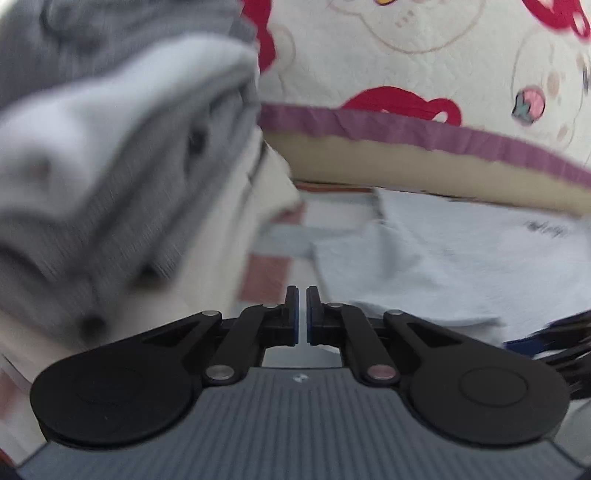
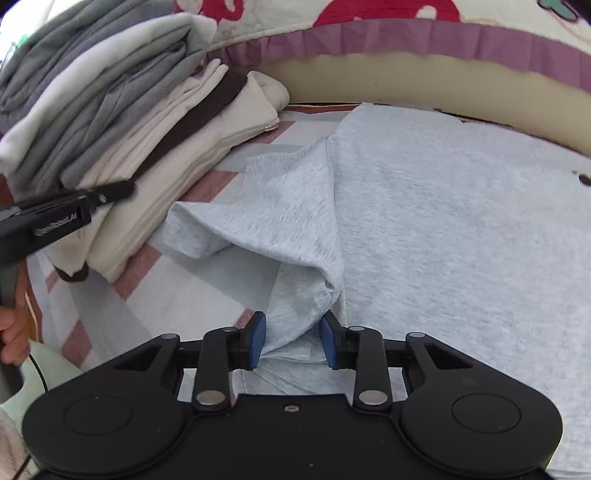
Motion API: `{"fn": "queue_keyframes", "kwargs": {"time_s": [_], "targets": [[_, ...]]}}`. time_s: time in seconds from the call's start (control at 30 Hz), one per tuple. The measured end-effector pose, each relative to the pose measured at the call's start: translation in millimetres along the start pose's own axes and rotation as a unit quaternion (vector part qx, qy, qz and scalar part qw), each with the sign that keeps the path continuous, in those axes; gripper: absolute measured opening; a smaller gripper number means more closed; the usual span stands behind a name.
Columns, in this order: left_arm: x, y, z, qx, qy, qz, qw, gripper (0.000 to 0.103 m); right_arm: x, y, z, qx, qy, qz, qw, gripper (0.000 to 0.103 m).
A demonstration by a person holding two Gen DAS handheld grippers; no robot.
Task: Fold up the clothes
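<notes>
Between the right gripper's [image 2: 291, 341] blue fingers [image 2: 258, 334] a bunched corner of the pale grey shirt [image 2: 443, 229] is seen, at the root of the sleeve [image 2: 258, 206]. Those fingers stand apart, and the pads are not seen pressing on the cloth. The shirt is spread flat on the bed [image 2: 177, 291], its sleeve half folded and puckered, with the quilt [image 2: 406, 33] lying along the far edge.

Over on the left, the left gripper [image 1: 301, 314] is seen with fingers together and nothing between them. It is held by a hand [image 2: 13, 332] just beside the stack [image 2: 122, 122] of folded clothes.

Risk is judged as follows. If the right fingers are closed where they stand, several layers may be caught at once, and the body of the shirt could be dragged along with the sleeve, so that a crooked fold is left. If they are lifted while apart, the bunch will simply be dropped and the pucker kept. The stack could be nudged by the left gripper, since it hangs so close, and the top garments might be toppled onto the shirt.
</notes>
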State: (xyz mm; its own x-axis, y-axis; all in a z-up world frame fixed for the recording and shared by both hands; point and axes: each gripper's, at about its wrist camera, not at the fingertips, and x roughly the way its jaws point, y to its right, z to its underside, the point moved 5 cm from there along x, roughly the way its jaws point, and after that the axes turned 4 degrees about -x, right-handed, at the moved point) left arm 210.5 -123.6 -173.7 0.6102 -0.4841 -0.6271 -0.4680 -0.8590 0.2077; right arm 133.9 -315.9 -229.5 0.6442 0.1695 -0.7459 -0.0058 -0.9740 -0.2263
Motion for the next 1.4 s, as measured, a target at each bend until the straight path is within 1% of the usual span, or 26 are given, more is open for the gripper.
{"fn": "queue_keyframes", "kwargs": {"time_s": [0.03,0.07,0.1,0.13,0.2,0.27,0.3,0.37,0.43,0.47,0.53,0.6,0.67,0.7,0.73,0.77,0.8,0.83,0.87,0.93,1.03,1.13,1.17,1.23,1.3,1.4], "targets": [[1.3,-1.1,2.1,-0.029,-0.019,0.027,0.999,0.008,1.2,-0.5,-2.0,-0.013,-0.002,0.017,1.0,0.037],[1.0,-2.8,4.3,-0.054,-0.031,0.038,0.9974,0.011,1.7,0.3,-3.4,-0.023,-0.004,0.035,0.999,0.038],[0.7,-4.3,6.5,-0.079,-0.042,0.048,0.9948,0.019,0.9,2.3,-3.9,-0.029,-0.006,0.052,0.998,0.045],[0.0,-6.4,9.7,-0.11,-0.053,0.058,0.9908,0.028,-0.2,4.9,-3.8,-0.03,-0.008,0.065,0.997,0.047],[-3.4,-14.6,24.1,-0.215,-0.064,0.076,0.9715,0.04,-3.3,9.7,-3.2,-0.018,-0.011,0.065,0.998,0.048],[-6.6,-21.8,36.9,-0.311,-0.073,0.093,0.9431,0.043,-6.3,14.2,-1.7,0.0,-0.011,0.056,0.998,0.048],[-6.1,-19.9,38.2,-0.326,-0.073,0.1,0.9373,0.044,-7.3,14.6,0.1,0.005,-0.01,0.052,0.999,0.048],[-3.6,-11.6,35.0,-0.332,-0.062,0.112,0.9347,0.049,-8.8,13.2,4.3,0.01,-0.007,0.048,0.999,0.048],[1.4,-6.7,27.5,-0.336,-0.038,0.118,0.9336,0.062,-11.2,8.3,8.5,0.013,-0.006,0.04,0.999,0.048],[9.5,-3.8,23.4,-0.34,-0.031,0.12,0.9323,0.065,-12.6,5.5,11.6,0.014,-0.008,0.032,0.999,0.048],[35.1,-5.6,16.5,-0.343,-0.038,0.133,0.9291,0.072,-15.6,-0.8,18.7,0.003,-0.012,0.022,1.0,0.049],[67.6,-6.3,16.1,-0.331,-0.083,0.124,0.9317,0.066,-19.3,-5.0,25.2,-0.01,-0.015,0.022,1.0,0.049],[81.6,-5.6,14.9,-0.294,-0.073,0.081,0.9495,0.024,-25.1,-1.2,27.6,0.022,-0.025,0.019,0.999,0.049],[81.7,-1.5,10.6,-0.249,-0.056,0.062,0.965,0.001,-27.3,0.7,28.9,0.032,-0.03,0.016,0.999,0.049],[79.1,2.1,5.0,-0.202,-0.033,0.039,0.978,0.001,-29.3,2.4,30.4,0.038,-0.035,0.013,0.999,0.049],[65.5,3.3,-5.5,-0.154,0.009,0.008,0.988,0.001,-30.8,3.2,32.4,0.034,-0.038,0.012,0.999,0.047],[46.1,3.2,-17.9,-0.11,0.065,-0.026,0.9915,0.001,-32.3,3.4,34.4,0.032,-0.038,0.011,0.999,0.047],[27.7,3.3,-29.3,-0.068,0.116,-0.059,0.9892,0.001,-33.8,3.5,36.4,0.032,-0.037,0.011,0.999,0.047],[15.8,2.4,-36.1,-0.04,0.148,-0.093,0.9839,0.002,-35.2,3.6,38.3,0.033,-0.036,0.01,0.999,0.047],[-5.8,1.2,-47.8,0.014,0.201,-0.154,0.9673,0.004,-36.7,2.2,42.3,0.032,-0.034,0.009,0.999,0.048],[7.3,-5.0,-35.6,0.027,0.15,-0.175,0.9726,0.006,-37.5,-0.8,45.4,0.028,-0.032,0.01,0.999,0.05],[18.0,-13.2,-15.8,-0.005,0.069,-0.156,0.9853,0.014,-39.6,-2.4,46.3,0.036,-0.041,-0.012,0.998,0.053],[17.4,-14.3,-9.5,-0.017,0.054,-0.144,0.988,0.016,-42.2,-2.5,48.2,0.043,-0.047,-0.027,0.998,0.052],[12.1,-10.2,-1.9,-0.016,0.04,-0.126,0.991,0.039,-55.1,4.3,55.4,0.05,-0.051,-0.038,0.997,0.05],[7.1,0.1,0.6,-0.002,0.039,-0.108,0.9934,0.041,-74.7,19.3,65.4,0.051,-0.047,-0.017,0.997,0.05],[5.9,22.2,5.9,0.023,0.045,-0.077,0.9957,0.045,-111.8,62.3,83.4,0.08,-0.029,0.066,0.994,0.05]]}}
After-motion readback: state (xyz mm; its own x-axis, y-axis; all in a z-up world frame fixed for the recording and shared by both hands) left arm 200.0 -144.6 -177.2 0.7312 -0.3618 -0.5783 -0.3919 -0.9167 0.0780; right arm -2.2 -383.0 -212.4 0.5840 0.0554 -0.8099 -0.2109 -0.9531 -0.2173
